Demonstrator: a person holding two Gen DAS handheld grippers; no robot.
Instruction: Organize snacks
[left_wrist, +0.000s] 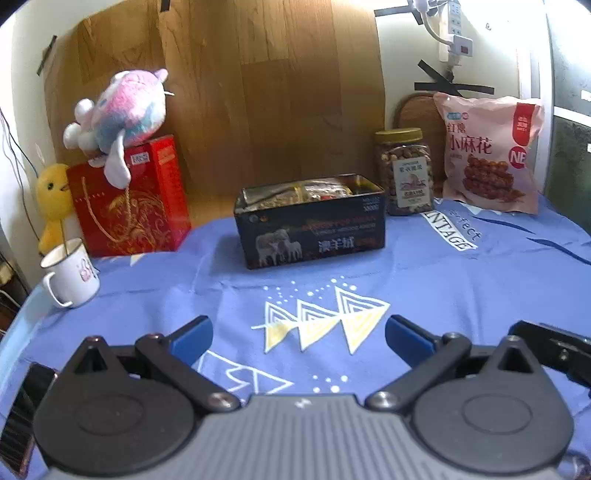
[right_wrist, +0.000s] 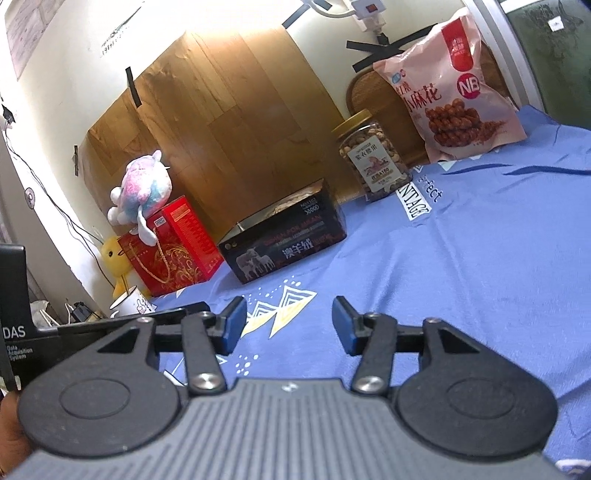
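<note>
Both tools, left (left_wrist: 298, 338) and right (right_wrist: 289, 324), with fingers apart and empty above the table (left_wrist: 443, 280); tin (left_wrist: 310, 221) well ahead, jar (left_wrist: 404, 171) and bag (left_wrist: 489, 153) beyond.

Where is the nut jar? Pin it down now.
In the left wrist view the nut jar stands right of centre at the back of the blue cloth, between the dark tin and the pink snack bag.
</note>
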